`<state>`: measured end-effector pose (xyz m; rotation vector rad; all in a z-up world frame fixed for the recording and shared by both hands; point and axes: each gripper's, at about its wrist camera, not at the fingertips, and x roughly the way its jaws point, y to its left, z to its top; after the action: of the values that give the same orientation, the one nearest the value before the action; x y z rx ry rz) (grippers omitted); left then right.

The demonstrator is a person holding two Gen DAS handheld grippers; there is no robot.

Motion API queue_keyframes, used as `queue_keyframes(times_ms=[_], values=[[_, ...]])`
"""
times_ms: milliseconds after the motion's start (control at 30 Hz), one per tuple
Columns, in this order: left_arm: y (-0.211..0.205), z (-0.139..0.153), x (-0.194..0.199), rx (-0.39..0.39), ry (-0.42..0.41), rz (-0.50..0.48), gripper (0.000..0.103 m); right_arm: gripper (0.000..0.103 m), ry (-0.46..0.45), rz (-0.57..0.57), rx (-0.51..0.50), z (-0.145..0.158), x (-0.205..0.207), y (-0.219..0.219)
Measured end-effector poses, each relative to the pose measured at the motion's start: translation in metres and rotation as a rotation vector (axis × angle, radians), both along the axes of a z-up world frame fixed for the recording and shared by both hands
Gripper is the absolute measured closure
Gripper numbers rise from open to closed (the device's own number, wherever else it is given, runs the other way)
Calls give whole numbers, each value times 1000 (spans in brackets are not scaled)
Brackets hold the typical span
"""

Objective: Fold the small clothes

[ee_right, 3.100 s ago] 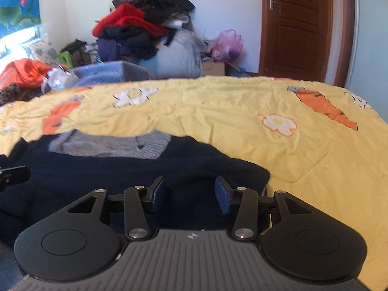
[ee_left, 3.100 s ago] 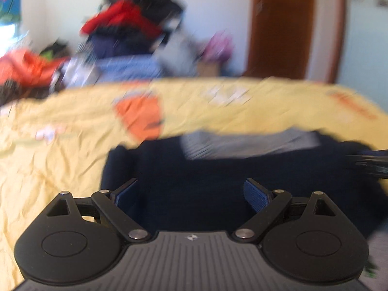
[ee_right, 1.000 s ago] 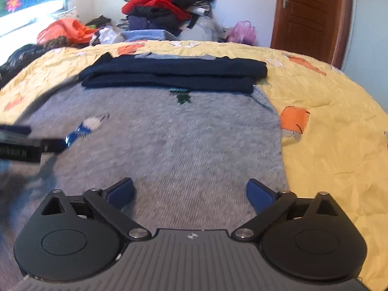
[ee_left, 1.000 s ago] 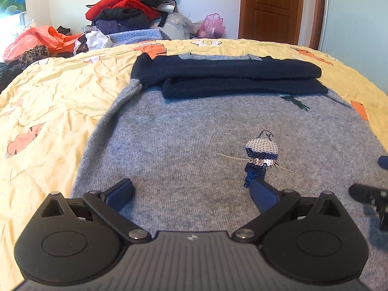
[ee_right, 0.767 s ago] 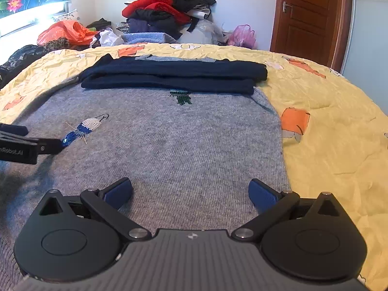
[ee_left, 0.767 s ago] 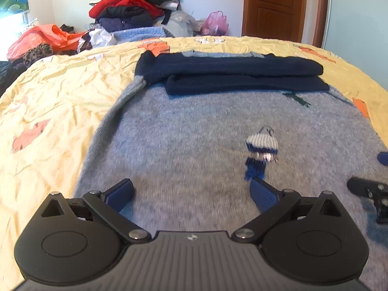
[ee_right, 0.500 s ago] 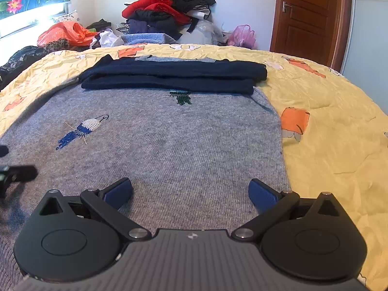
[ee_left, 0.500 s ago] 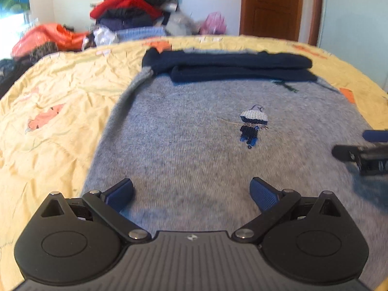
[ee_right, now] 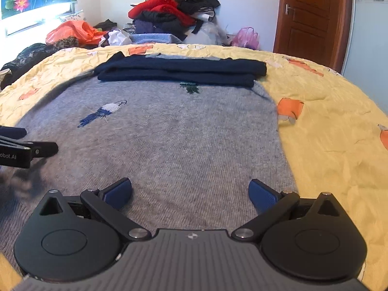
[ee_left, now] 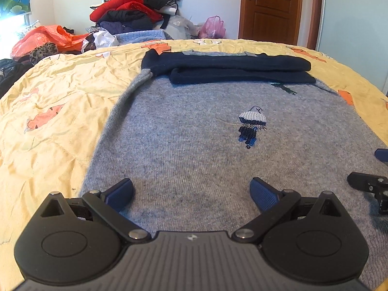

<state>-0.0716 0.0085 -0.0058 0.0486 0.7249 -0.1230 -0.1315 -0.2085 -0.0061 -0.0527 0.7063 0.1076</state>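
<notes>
The near edge of the grey sweater (ee_left: 184,150) is hidden under both tools, so its hem cannot be seen. It lies flat on the yellow bed cover (ee_left: 55,97). A folded dark blue sweater (ee_left: 228,69) sits on its far end. The left gripper (ee_left: 191,191) hangs low over the sweater's near left part, jaws wide apart, holding nothing. The right gripper (ee_right: 190,191) hangs over the near right part, also wide apart and empty. A pile of clothes (ee_right: 174,9) sits far back; what is inside the pink bag (ee_right: 246,36) is probably too blurry to tell.
</notes>
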Motion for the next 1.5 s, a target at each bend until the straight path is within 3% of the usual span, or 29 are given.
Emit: queue_keyframes(times_ms=[367,1500], values=[[-2,1,-3,16,3,15,0,0,4,4,1,-1,6,1],[10,3,-79,-7,17,44,0,0,-4,-14,-10,-1,-2,1]])
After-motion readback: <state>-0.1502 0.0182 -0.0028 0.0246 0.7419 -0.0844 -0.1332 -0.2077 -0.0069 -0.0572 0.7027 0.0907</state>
